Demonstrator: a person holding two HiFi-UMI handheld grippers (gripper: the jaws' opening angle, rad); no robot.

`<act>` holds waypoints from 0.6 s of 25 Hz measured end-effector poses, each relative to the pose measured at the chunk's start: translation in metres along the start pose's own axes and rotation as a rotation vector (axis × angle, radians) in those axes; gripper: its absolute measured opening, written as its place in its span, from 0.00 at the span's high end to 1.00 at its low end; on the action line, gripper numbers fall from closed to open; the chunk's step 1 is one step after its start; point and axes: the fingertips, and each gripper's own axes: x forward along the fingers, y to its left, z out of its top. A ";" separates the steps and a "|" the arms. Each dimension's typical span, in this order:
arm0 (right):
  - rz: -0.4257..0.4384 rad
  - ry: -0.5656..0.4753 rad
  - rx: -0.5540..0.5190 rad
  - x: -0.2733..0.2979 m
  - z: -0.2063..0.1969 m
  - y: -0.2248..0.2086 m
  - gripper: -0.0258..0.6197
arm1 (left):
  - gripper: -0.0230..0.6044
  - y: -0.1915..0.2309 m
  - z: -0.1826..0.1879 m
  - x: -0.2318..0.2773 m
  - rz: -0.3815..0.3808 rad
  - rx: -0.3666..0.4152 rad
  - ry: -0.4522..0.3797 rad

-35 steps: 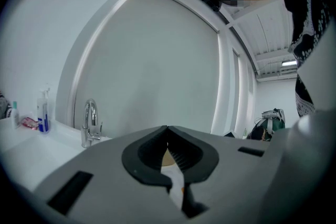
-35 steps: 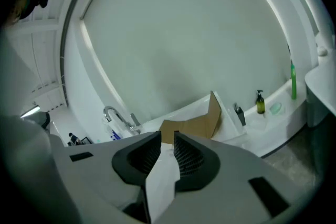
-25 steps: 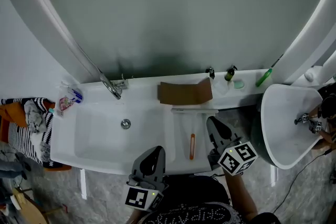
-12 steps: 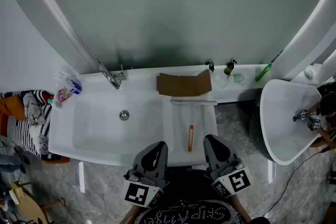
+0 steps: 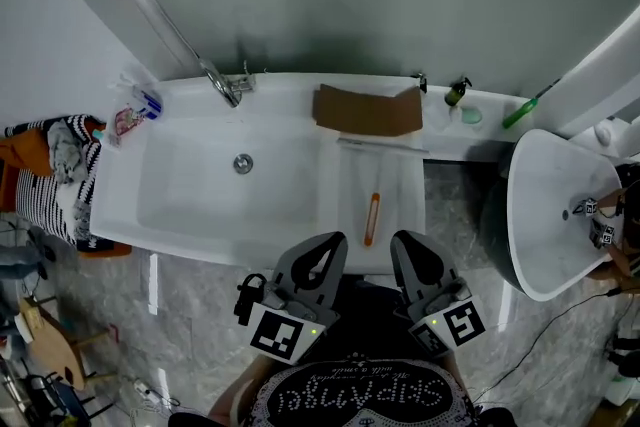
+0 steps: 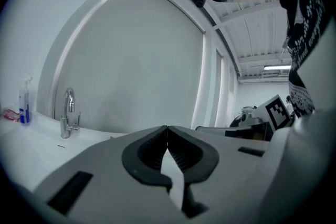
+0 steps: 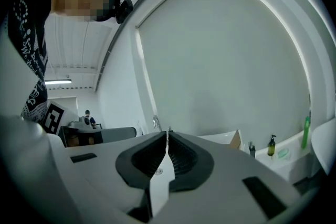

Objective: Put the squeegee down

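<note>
I can read almost nothing here. The shirt (image 5: 345, 400) at the bottom of the head view carries one line of white capitals. It is upside down to me and I can't make out the word for certain. The left gripper (image 5: 327, 250) and right gripper (image 5: 407, 247) each show a black-and-white square marker, which is a pattern with no letters. The bottle (image 5: 458, 93) and the packet (image 5: 127, 122) have labels too small for me to read.
</note>
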 end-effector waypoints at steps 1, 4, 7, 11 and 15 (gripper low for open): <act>0.002 0.003 -0.005 -0.001 0.000 0.000 0.92 | 0.96 -0.006 -0.001 0.002 -0.019 0.001 -0.002; 0.002 0.008 -0.024 -0.006 0.001 0.000 0.92 | 0.96 -0.018 -0.002 0.004 -0.051 -0.005 -0.003; 0.012 0.035 -0.029 -0.008 -0.005 0.000 0.92 | 0.95 -0.027 -0.013 0.008 -0.080 0.014 0.039; 0.003 0.081 -0.036 -0.013 -0.017 -0.007 0.92 | 0.95 -0.042 -0.027 0.016 -0.116 0.046 0.086; -0.003 0.086 -0.042 -0.019 -0.021 -0.016 0.92 | 0.95 -0.055 -0.039 0.024 -0.149 0.082 0.120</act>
